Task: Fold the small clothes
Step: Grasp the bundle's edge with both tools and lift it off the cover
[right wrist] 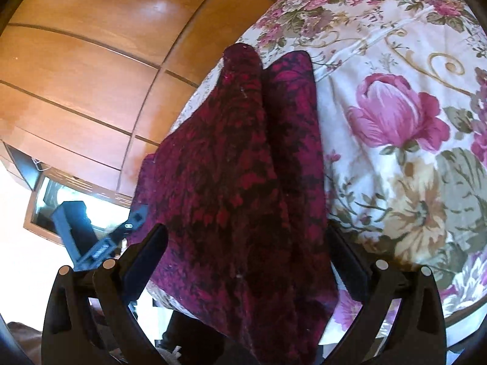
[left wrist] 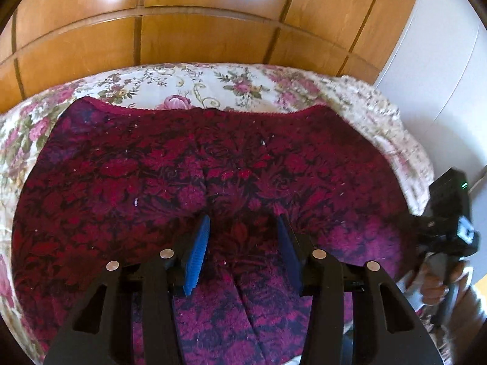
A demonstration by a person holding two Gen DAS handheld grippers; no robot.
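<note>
A dark red and magenta floral garment lies spread flat on a floral bedspread. My left gripper is open just above the garment's near middle, its blue pads apart with nothing between them. The right gripper's body shows at the right edge of the left wrist view. In the right wrist view the garment is bunched in folds and runs between my right gripper's wide-spread fingers; its fingertips are hidden by the cloth.
A wooden wardrobe stands behind the bed. A white wall or door is at the right. The bedspread fills the right of the right wrist view. A window shows at lower left there.
</note>
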